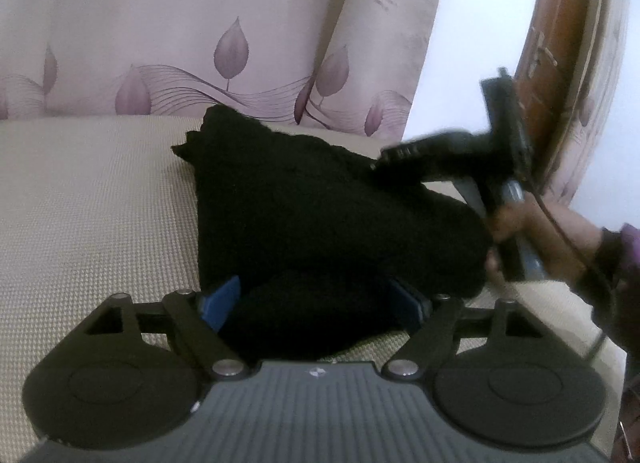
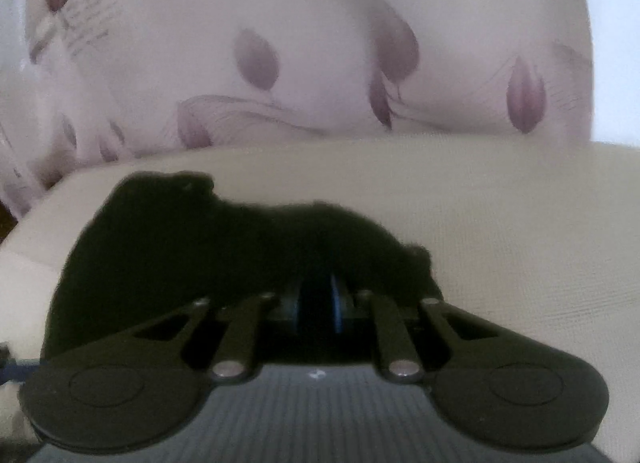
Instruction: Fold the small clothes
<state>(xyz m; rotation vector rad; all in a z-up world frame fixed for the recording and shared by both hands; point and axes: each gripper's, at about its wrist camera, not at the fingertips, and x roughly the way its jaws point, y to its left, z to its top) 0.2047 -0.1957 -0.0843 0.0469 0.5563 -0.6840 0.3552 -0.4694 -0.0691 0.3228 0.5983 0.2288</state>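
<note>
A small black fuzzy garment [image 1: 312, 207] lies bunched on a beige woven cushion [image 1: 96, 199]. My left gripper [image 1: 316, 299] is open, its blue pads [image 1: 222, 301] wide apart with the garment's near edge between them. My right gripper [image 2: 316, 303] is shut on the garment [image 2: 224, 239], its blue pads nearly touching with black cloth pinched between. In the left wrist view the right gripper [image 1: 380, 161] reaches in from the right onto the garment's far edge, held by a hand [image 1: 560, 231].
A pale cushion with purple leaf print [image 1: 180, 31] stands upright behind the beige seat [image 2: 500, 215]. A brown wooden frame [image 1: 560, 43] rises at the right. A white wall shows beside it.
</note>
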